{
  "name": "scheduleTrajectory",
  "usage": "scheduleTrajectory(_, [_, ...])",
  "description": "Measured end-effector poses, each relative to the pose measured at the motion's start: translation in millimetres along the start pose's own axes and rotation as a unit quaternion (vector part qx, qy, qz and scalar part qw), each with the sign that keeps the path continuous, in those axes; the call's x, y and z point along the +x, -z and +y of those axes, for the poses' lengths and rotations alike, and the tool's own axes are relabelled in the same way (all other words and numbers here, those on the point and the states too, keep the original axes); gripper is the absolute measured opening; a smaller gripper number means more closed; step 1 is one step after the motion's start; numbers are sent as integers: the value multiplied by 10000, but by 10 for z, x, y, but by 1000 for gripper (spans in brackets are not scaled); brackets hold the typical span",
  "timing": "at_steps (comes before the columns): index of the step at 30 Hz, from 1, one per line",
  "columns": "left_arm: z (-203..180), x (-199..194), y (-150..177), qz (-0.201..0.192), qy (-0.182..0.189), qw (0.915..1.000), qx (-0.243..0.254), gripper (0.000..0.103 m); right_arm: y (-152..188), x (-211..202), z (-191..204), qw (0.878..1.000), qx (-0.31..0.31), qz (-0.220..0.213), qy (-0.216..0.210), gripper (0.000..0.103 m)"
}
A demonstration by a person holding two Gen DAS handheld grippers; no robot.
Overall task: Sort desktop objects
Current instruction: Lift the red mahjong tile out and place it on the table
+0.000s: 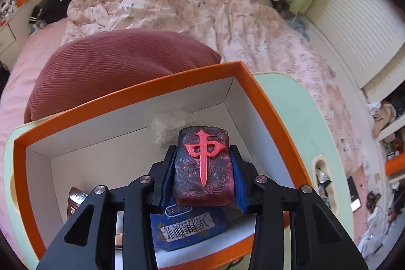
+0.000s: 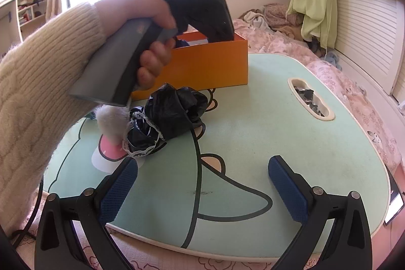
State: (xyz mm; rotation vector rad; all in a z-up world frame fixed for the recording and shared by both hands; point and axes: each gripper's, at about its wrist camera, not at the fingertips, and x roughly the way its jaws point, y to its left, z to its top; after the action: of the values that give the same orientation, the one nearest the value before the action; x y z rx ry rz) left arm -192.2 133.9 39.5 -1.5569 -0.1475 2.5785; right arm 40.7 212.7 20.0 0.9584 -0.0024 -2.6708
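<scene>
My left gripper [image 1: 203,152] is shut on a dark block with a red character [image 1: 202,163], its blue pads against the block's two sides. It holds the block inside the orange box [image 1: 131,92], above a blue packet with a barcode [image 1: 187,229]. In the right wrist view a hand [image 2: 152,24] in a cream sleeve tips the left tool down into the orange box [image 2: 202,67]. My right gripper [image 2: 202,173] stands open over the pale green table [image 2: 265,138] with nothing between its fingers.
A crumpled black bag [image 2: 164,118] and a white fluffy ball [image 2: 111,120] lie on the table in front of the box. The box also holds a brown wrapper [image 1: 76,201] and a whitish tuft [image 1: 169,125]. A bed with a red pillow [image 1: 114,67] lies beyond the table.
</scene>
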Motion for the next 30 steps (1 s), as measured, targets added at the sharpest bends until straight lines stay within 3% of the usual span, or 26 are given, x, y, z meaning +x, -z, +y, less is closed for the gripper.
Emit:
scheduleTrajectory(8, [311,-589,27,-685,643,9955,-119,40,0,0,-4,10000,1,3,-1,103])
scheduleTrajectory(13, [462,-1128,455,-1216,769,9895,150,40,-4,1,-10,10000,-3,3,3,103])
scheduleTrajectory(15, [499,-1196,676,-1185,820,9891,296,40,-4,2,-12,10000,-2,4,1,103])
scheduleTrajectory(19, [476,-1039,1072,-682,1421,9856,613,40,-4,7,-13,10000,-3,3,2,103])
scheduleTrajectory(24, [386,-665,1088,-502,1064,9909,660,40,-2,11,-24,10000,-16,9,-2,103])
scheduleTrajectory(30, [495,-708,1183,-574,1330,9882,492,46,-2,11,-22,10000,-17,6,3,103])
